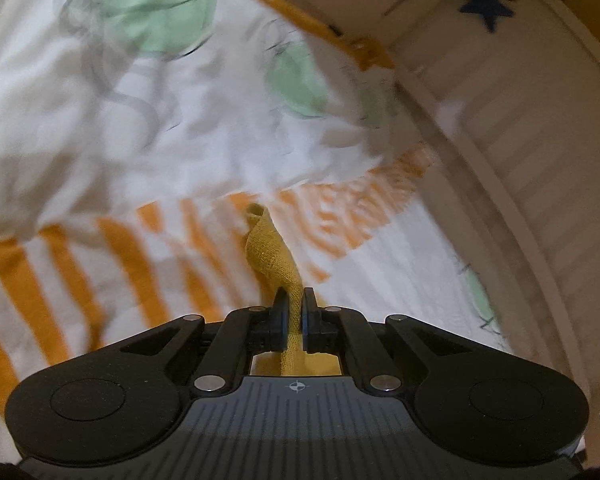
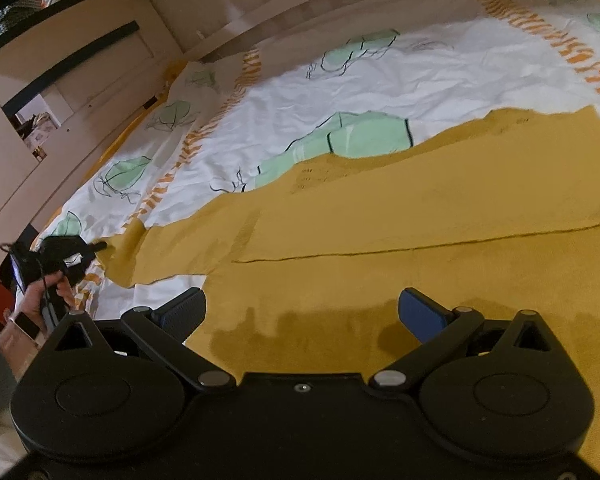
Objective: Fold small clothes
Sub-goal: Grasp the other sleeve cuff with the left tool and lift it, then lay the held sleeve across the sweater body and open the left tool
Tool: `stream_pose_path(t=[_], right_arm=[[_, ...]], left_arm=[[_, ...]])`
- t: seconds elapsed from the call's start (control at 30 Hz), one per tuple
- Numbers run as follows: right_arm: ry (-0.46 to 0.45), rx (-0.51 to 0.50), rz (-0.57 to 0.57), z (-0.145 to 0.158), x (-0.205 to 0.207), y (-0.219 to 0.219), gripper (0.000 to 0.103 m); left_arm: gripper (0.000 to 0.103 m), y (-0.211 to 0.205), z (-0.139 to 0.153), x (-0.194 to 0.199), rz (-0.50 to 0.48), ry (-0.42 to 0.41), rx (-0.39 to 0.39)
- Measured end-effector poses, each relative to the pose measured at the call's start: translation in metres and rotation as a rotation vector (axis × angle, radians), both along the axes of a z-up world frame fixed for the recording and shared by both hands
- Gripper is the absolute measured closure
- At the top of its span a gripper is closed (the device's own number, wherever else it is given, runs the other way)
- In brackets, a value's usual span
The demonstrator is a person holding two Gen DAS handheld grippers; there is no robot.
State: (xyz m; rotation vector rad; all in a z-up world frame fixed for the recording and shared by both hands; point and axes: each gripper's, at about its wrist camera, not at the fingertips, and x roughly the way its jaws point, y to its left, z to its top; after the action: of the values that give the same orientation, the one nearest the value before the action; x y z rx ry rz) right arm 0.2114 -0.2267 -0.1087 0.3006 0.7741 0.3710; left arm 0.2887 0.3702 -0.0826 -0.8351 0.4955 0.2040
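- The left tool (image 1: 294, 312) is clenched on a narrow twisted strip of the yellow knit (image 1: 272, 248); the strip rises from between the two pads and curls over at its tip.
- Under it lies the bed cover (image 1: 204, 148), white with orange stripes and pale green prints; this view is blurred.
- From the right wrist, the yellow knit (image 2: 440, 216) lies spread flat on the cover (image 2: 380, 80), filling the near and right part of the bed, with a long straight seam or edge line running across it.
- The right tool (image 2: 302, 312) is released, its fingers wide apart, low over the near part of the knit and gripping nothing.
- At the far left of that view, the left tool (image 2: 100, 245) meets the knit's end corner, which is bunched there; the hand (image 2: 40, 296) holding it is visible.
- A pale wooden bed frame (image 2: 100, 60) runs beyond the cover, with a dark blue star (image 1: 486, 4) on it.
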Motion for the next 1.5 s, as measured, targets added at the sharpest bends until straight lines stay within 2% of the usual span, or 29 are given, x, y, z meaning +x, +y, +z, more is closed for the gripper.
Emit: stream_pose_path(t=[0.17,0.3,0.53,0.67,0.83,1.0,1.1,1.13,1.17,1.37,1.5], right_arm=[[0.014,0.006,-0.016,0.004,-0.003,-0.018,0.000],[0.019,-0.018,-0.022,0.005,-0.007,-0.035,0.000],[-0.003,-0.074,-0.021,0.011,-0.015,-0.065,0.000],[-0.037,-0.089,-0.047,0.014,-0.019,-0.082,0.000],[-0.039,-0.046,-0.081,0.013,-0.017,-0.099,0.000],[-0.026,-0.059,-0.090,0.010,-0.014,-0.110,0.000],[-0.019,-0.064,-0.090,0.008,-0.012,-0.113,0.000],[-0.015,-0.065,-0.089,0.007,-0.011,-0.112,0.000],[-0.013,-0.066,-0.087,0.007,-0.011,-0.113,0.000],[-0.052,-0.110,-0.060,0.008,-0.013,-0.109,0.000],[-0.050,-0.084,-0.056,0.005,-0.012,-0.111,0.000]], left_arm=[[0.098,-0.037,0.050,0.004,-0.073,-0.101,0.076],[0.098,-0.083,0.088,0.006,-0.163,-0.163,0.133],[0.098,-0.182,0.120,0.004,-0.362,-0.244,0.168],[0.098,-0.243,0.116,0.007,-0.496,-0.248,0.190],[0.098,-0.312,0.085,0.011,-0.662,-0.191,0.184],[0.097,-0.362,0.051,0.010,-0.818,-0.124,0.246],[0.089,-0.371,0.037,0.007,-0.888,-0.072,0.276],[0.077,-0.375,0.034,0.005,-0.902,-0.058,0.286],[0.071,-0.377,0.031,0.002,-0.913,-0.053,0.291],[0.068,-0.373,0.035,-0.014,-0.883,0.014,0.371],[0.067,-0.359,0.041,-0.031,-0.810,0.089,0.423]])
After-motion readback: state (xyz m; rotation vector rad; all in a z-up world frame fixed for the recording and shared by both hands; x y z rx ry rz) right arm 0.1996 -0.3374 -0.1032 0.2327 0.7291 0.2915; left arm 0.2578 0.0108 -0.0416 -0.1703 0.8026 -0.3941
